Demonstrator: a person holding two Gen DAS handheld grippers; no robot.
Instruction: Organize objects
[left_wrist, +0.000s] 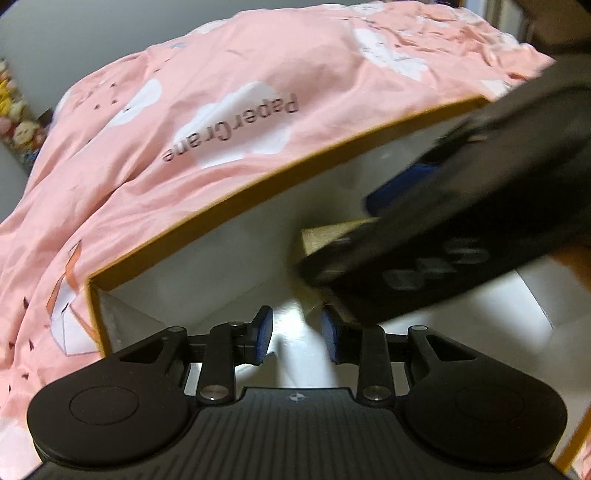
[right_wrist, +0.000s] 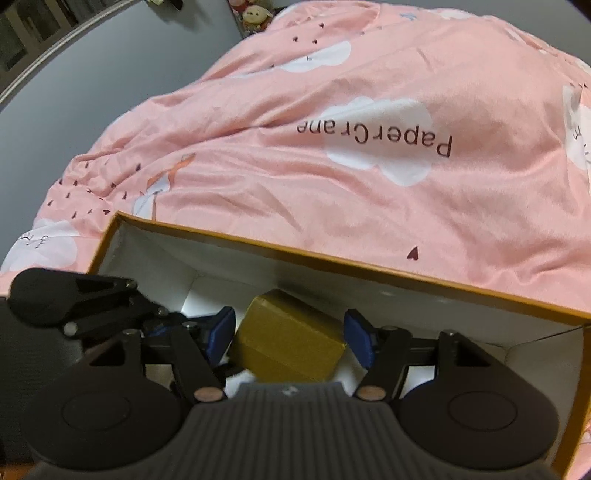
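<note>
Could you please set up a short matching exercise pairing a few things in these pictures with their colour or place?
Things:
1. gold box
2. storage box
3. quilt
4. right hand-held gripper

Descriptions:
A. pink with white clouds
B. open, either side of the gold box
C. orange rim, white inside
D. lying inside the storage box

Pairs: 1-D, 2-C, 3-A, 4-B

Right tongs (left_wrist: 461, 221) blurred, covering most of gold block (left_wrist: 325, 236), box (left_wrist: 258, 184) right end cut off
</note>
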